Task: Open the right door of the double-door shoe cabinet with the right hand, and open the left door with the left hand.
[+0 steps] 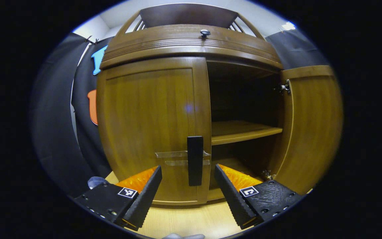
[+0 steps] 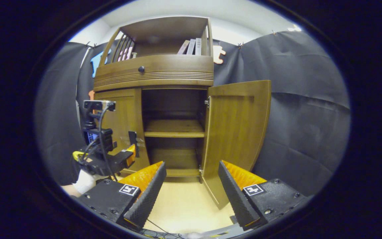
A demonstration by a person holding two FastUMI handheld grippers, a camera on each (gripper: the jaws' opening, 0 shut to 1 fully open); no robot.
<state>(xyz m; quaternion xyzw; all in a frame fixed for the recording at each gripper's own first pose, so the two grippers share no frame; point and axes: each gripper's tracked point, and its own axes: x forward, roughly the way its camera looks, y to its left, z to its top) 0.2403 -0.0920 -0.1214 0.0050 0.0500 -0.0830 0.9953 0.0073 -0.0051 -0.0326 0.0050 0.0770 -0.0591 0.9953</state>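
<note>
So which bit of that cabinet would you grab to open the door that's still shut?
Find the brown wooden cabinet against the black wall. Its left door is shut, while the right door stands wide open. On the shut door's inner edge, low down, is the handle: an upright dark bar, unlike the small round knob on the drawer above.

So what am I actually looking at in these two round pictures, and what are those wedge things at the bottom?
A person holds a two-finger hand-held gripper in each hand, and each carries a fisheye camera looking along its own fingers. The wedges are those fingers. In the left gripper view, the left hand-held gripper is open, just in front of the closed left door and its dark handle. In the right gripper view, the right hand-held gripper is open too, farther back from the shoe cabinet. The right door already stands open, showing a bare shelf. Nothing is held.
</note>
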